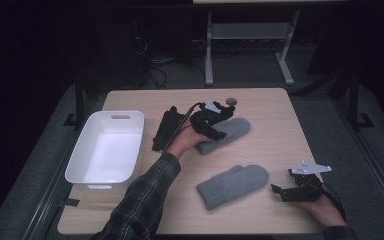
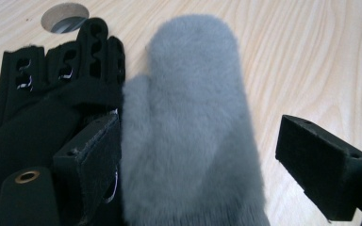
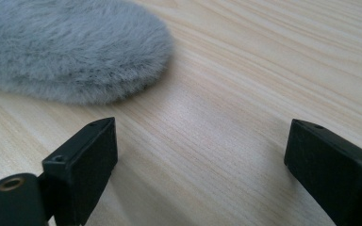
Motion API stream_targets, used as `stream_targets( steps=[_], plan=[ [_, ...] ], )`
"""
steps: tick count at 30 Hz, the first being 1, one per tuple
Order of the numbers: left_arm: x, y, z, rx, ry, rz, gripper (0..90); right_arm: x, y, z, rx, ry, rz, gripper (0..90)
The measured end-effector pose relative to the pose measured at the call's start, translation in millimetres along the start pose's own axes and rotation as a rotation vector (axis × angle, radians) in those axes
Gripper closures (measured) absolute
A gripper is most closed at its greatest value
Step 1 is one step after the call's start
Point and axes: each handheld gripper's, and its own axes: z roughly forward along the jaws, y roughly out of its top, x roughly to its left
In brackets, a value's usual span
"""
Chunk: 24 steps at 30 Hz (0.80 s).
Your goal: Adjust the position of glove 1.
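Black jaws of the left gripper [image 2: 198, 155] stand wide apart astride the far grey mitten [image 2: 188, 122] at the frame's centre, holding nothing yet, one jaw seemingly brushing the black glove [image 2: 37, 117]. Soft, light, fluffy; pinch its cuff. Right gripper [image 3: 200, 160] gapes empty, lower right.

The left gripper [image 2: 198, 155] stands with jaws wide apart over the far mitten [image 1: 230, 131], one jaw on each side of its cuff; a black glove [image 2: 33, 117] lies touching that mitten's side and crowds the jaw there, while bare table [image 1: 275, 125] lies open beyond the other jaw. The right gripper [image 3: 200, 162], jaws spread, has bare wood between them, with the near mitten [image 3: 70, 47] ahead and to one side. A white bin [image 1: 105, 150] blocks the table's left edge.
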Motion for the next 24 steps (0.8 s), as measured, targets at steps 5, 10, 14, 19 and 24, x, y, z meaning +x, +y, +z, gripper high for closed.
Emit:
stream_targets(
  steps=[5,10,14,19,24],
  plan=[
    [4.3,5.8,12.2,0.031,-0.008,0.012,14.1,0.1,0.0,0.0,-0.001,0.0,0.003,9.9],
    [5.6,7.6,21.4,0.028,-0.014,-0.006,14.4,0.0,0.0,0.0,-0.001,0.0,0.002,9.9],
    [6.8,7.2,32.2,0.051,-0.012,-0.006,16.2,0.0,0.0,-0.1,-0.002,0.001,0.005,9.9],
    [6.1,2.9,40.6,0.076,-0.006,-0.011,20.0,-0.3,0.0,-0.1,-0.002,0.002,0.005,9.9],
    [4.2,2.3,40.2,0.106,-0.01,0.04,38.0,-0.4,-0.1,-0.2,-0.002,0.003,0.007,10.0]
  ],
)
